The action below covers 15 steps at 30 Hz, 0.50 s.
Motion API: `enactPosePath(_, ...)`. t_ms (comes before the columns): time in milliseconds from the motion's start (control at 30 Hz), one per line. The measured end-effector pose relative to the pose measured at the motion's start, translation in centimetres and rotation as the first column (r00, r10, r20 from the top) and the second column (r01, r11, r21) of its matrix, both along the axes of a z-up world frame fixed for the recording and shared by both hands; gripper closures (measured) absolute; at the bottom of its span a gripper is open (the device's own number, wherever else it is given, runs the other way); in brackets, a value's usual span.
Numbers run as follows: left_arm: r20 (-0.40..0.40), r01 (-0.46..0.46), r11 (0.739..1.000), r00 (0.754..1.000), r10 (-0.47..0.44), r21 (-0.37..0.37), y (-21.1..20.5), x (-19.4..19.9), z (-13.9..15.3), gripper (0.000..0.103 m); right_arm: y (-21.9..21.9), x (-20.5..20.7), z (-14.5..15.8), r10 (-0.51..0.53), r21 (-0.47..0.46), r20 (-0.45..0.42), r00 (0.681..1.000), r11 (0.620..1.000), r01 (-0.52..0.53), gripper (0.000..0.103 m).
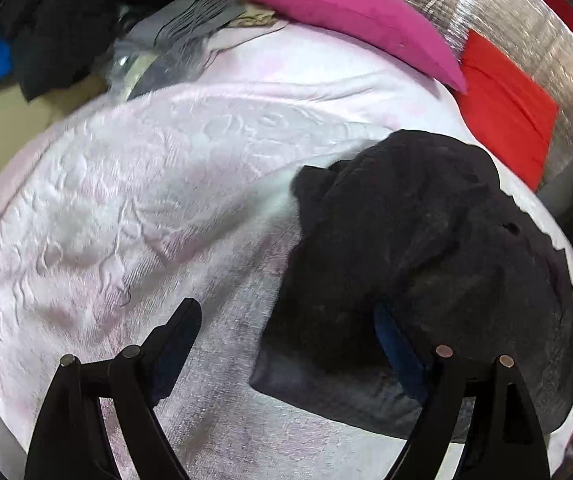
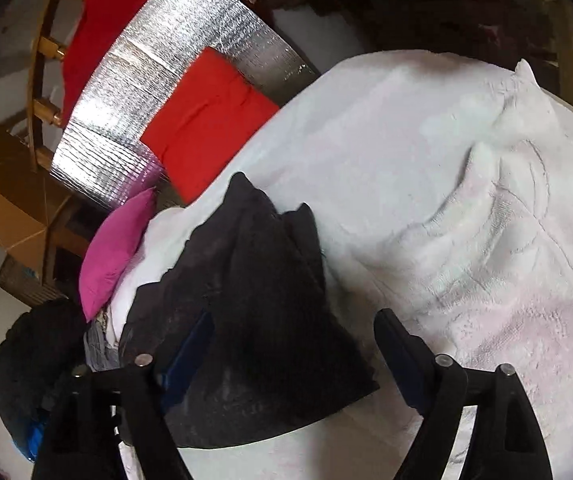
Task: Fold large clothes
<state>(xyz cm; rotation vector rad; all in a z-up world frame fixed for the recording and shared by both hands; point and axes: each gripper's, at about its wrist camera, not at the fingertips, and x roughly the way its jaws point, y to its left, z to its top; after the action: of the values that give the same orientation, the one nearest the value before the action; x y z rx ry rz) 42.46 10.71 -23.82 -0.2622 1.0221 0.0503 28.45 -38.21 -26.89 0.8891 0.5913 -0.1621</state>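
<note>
A black garment (image 1: 418, 248) lies in a folded bundle on a pale pink embossed blanket (image 1: 134, 184). In the left wrist view it sits right of centre, and my left gripper (image 1: 286, 328) is open, its right finger against the bundle's near edge, its left finger over bare blanket. In the right wrist view the same black garment (image 2: 254, 320) lies between the fingers of my open right gripper (image 2: 294, 340), closer to the left finger. Neither gripper holds anything.
A magenta cushion (image 1: 350, 12) and a red cushion (image 1: 506, 108) lie at the blanket's far edge against silver foil sheeting (image 1: 526, 20). Grey and dark clothes (image 1: 62, 32) are piled at far left. A wooden frame (image 2: 42, 60) and cardboard (image 2: 2, 200) stand beyond.
</note>
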Motion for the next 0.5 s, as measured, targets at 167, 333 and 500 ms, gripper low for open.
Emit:
enactPosePath(167,-0.010,0.026,1.000,1.000,-0.026,-0.015,0.3,0.6,-1.1,0.019,-0.1,2.6,-3.5,0.034,0.026,-0.099,0.994,0.999,-0.032,0.051)
enactPosePath(333,0.052,0.128,0.990,0.991,-0.125,-0.064,-0.8,0.6,-0.1,0.079,1.6,3.1,-2.2,0.042,-0.043,-0.049,0.998,0.998,-0.044,0.079)
enactPosePath(500,0.036,0.139,0.987,0.990,-0.136,-0.081,-0.2,0.6,-0.8,0.080,2.5,3.7,-2.2,0.028,-0.113,-0.094,0.995,0.993,-0.039,0.079)
